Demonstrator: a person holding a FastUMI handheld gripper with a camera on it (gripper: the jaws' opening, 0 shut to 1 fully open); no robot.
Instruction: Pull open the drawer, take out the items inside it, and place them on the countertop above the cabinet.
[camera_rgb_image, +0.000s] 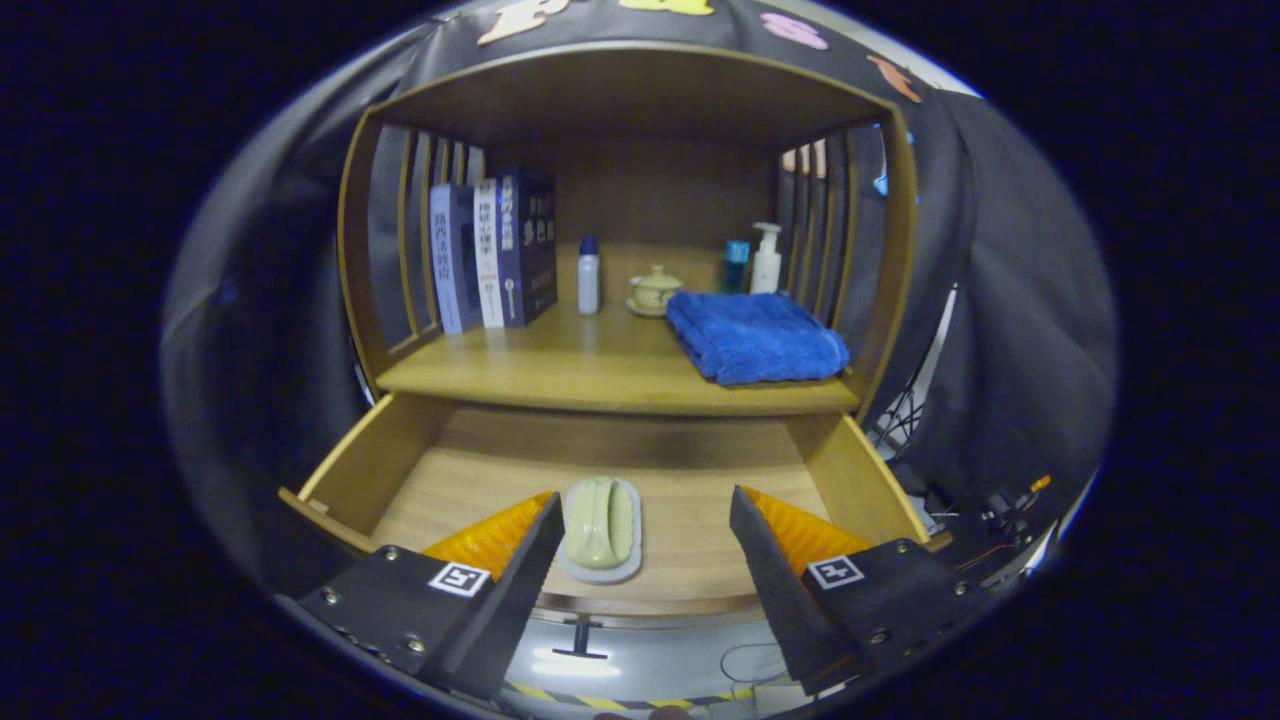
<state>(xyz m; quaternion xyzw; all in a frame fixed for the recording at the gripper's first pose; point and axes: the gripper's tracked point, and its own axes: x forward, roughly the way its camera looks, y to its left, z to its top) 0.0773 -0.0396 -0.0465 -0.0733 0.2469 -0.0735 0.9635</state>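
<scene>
The wooden drawer (850, 470) stands pulled out below the countertop (600, 375). Inside it, near the front wall, lies a pale green soap-like item on a light grey dish (600, 527). My gripper (642, 505) hovers above the drawer's front, open, with nothing between its fingers. The dish sits just inside the left finger (510, 560), between the two fingers and slightly below them. The right finger (790, 560) is well apart from it.
On the countertop lie a folded blue towel (755, 335) at the right, upright books (495, 255) at the left, a small white bottle (589, 275), a lidded cup (655, 290) and a pump bottle (766, 260) at the back. Slatted side walls (400, 240) and a top board enclose the shelf.
</scene>
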